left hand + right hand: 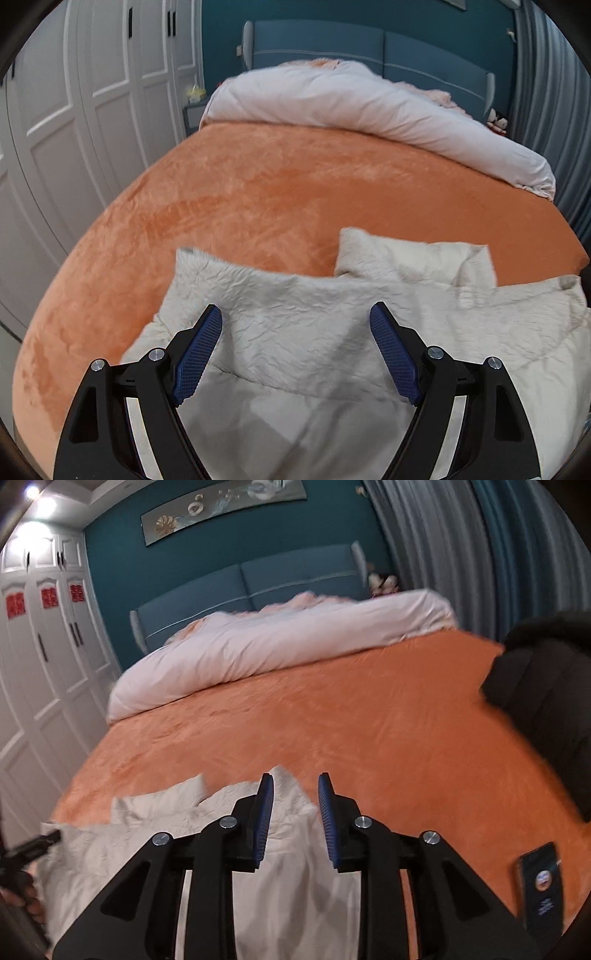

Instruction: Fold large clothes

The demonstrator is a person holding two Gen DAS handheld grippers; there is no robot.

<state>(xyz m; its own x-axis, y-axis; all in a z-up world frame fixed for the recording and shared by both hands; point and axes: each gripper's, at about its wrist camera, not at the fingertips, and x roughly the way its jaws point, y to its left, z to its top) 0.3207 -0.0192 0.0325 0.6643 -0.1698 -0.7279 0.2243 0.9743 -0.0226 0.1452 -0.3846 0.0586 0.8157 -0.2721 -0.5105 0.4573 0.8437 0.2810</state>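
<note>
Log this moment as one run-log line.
left tongs: open, over cream jacket | right tongs: open, empty | jacket on orange bedspread | black garment, phone to the right

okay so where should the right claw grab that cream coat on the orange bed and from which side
Probably the cream coat's far corner flap, which sits raised and crumpled just ahead of the open right claw. Come from the near edge of the bed, sliding forward so one finger goes under the flap.
</note>
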